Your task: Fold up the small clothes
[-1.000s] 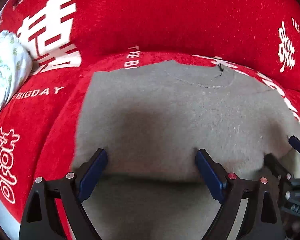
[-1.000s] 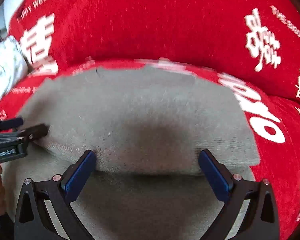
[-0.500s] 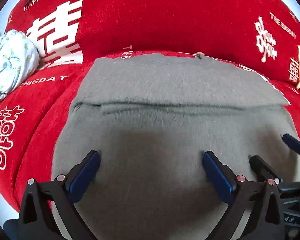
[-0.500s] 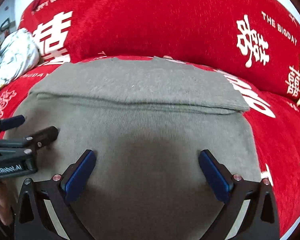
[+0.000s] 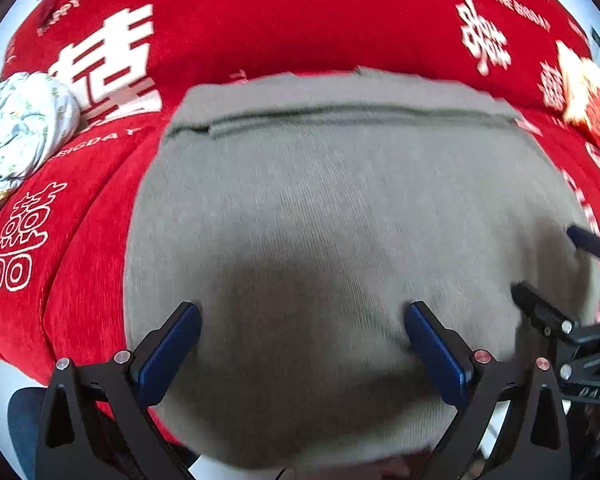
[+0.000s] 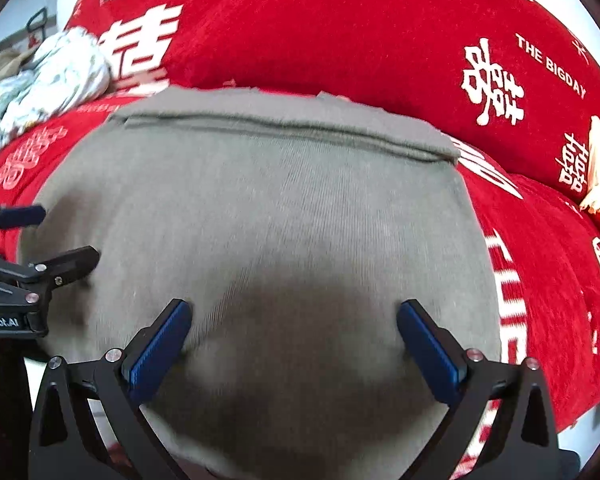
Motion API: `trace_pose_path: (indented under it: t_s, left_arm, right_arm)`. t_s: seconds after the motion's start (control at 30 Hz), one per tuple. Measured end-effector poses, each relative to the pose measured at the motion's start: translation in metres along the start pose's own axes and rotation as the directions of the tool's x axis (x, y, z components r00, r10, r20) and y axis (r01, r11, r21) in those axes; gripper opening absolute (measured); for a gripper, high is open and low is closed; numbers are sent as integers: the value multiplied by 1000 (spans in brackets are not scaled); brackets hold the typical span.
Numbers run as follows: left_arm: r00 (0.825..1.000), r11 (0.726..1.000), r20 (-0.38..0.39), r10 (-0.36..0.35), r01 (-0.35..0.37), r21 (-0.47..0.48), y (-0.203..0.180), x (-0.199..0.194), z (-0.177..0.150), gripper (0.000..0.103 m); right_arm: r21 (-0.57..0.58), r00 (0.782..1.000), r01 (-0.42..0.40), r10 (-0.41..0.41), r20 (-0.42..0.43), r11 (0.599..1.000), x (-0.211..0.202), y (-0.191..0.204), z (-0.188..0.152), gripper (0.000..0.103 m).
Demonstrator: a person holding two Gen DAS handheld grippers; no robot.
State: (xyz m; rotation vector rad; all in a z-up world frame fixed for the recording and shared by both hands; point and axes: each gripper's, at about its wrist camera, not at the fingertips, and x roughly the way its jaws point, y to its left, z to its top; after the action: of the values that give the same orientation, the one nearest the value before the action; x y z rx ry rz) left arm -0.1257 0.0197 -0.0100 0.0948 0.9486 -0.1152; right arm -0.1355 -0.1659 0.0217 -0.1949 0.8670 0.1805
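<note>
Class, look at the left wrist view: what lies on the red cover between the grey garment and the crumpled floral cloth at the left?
Nothing: in the left wrist view only bare red cover, printed with white lettering, separates the grey garment from the floral cloth.

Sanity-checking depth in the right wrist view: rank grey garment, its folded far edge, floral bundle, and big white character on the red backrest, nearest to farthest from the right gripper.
From the right gripper:
1. Grey garment, directly under the open fingers.
2. Folded far edge, ahead across the garment.
3. Floral bundle, far left, beside the backrest.
4. White character, upper left on the backrest, just behind the bundle; these last two are close.
</note>
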Motion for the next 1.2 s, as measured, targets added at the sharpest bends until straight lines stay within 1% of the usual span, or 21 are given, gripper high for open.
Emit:
trace_pose_path:
  t_s: [0.1, 0.13, 0.17, 0.27, 0.33, 0.4, 0.47, 0.53, 0.57, 0.63, 0.67, 0.8, 0.83, 0.87, 0.9, 0.93, 0.97, 1.0, 1.07, 1.1, 1.2]
  left_arm:
    - [996, 998, -86, -24, 28, 48, -2, 1, -10, 103]
    - [996, 997, -88, -10, 18, 81, -5, 0, -14, 103]
    - [995, 995, -95, -4, 14, 103, -9, -1, -17, 103]
    - [990, 985, -140, 26, -2, 171, -14, -3, -25, 103]
    - [991, 989, -134, 28, -9, 146, -4, -12, -29, 103]
    - [990, 998, -143, 13, -4, 62, 18, -15, -34, 102]
    - [979, 1000, -202, 1, -6, -25, 38, -7, -42, 102]
    - [954, 991, -294, -54, 15, -133, 56, 10, -52, 102]
    - [941, 987, -328, -79, 27, -161, 58, 16, -55, 102]
    - [917, 985, -380, -120, 64, -158, 49, 27, -58, 102]
    - [912, 988, -391, -125, 79, -132, 41, 30, -58, 102]
    - [911, 997, -407, -69, 49, -60, 17, 32, -64, 102]
    - [914, 998, -400, -65, 49, -51, 13, 29, -64, 93]
    - [918, 998, -393, -58, 44, -44, 10, 25, -66, 76]
    - [919, 998, -389, -65, 53, -42, 12, 20, -66, 64]
    - [917, 995, -387, -95, 82, -49, 12, 15, -67, 34]
    - [911, 990, -389, -140, 124, -67, 11, 11, -70, 19]
    - [911, 988, -383, -152, 132, -78, 12, 7, -71, 19]
    - [916, 983, -360, -177, 149, -106, 16, -2, -71, 17]
    - [919, 976, -334, -209, 173, -134, 21, -10, -69, 17]
    - [934, 955, -227, -276, 238, -179, 35, -38, -55, 17]
  right_arm:
    - [-9, 999, -10, 10, -33, 1000, -6, 0, -12, 103]
    - [-42, 998, 4, -7, -62, 999, -5, 3, -17, 103]
    - [-90, 998, 17, -22, -59, 996, -7, 8, -21, 103]
    - [-150, 993, 23, -40, -107, 988, -11, 11, -30, 103]
    - [-147, 991, 39, -57, -124, 988, -18, 5, -35, 103]
    - [-92, 991, 66, -76, -109, 994, -27, -11, -44, 103]
    - [21, 983, 90, -86, -162, 996, -27, -37, -53, 103]
    - [130, 967, 106, -72, -244, 986, -18, -60, -61, 103]
    - [187, 959, 97, -42, -280, 978, -13, -68, -64, 103]
    - [257, 949, 62, 23, -313, 964, -7, -76, -68, 103]
    - [280, 941, 36, 62, -334, 959, -2, -75, -70, 103]
    - [237, 925, 5, 86, -370, 971, 4, -62, -74, 103]
    - [223, 923, -30, 112, -367, 974, 2, -58, -75, 98]
    - [212, 922, -48, 125, -367, 976, -1, -54, -76, 92]
    - [206, 919, -50, 126, -374, 977, -2, -53, -77, 72]
    - [206, 910, -58, 137, -391, 977, -3, -52, -79, 41]
    - [206, 903, -76, 155, -401, 976, -4, -46, -80, 21]
    - [208, 897, -113, 190, -400, 972, -5, -43, -82, 12]
    - [203, 903, -148, 216, -371, 968, -14, -42, -82, 12]
    - [217, 906, -182, 250, -342, 959, -20, -43, -80, 12]
    - [278, 906, -319, 378, -193, 906, -50, -54, -65, 11]
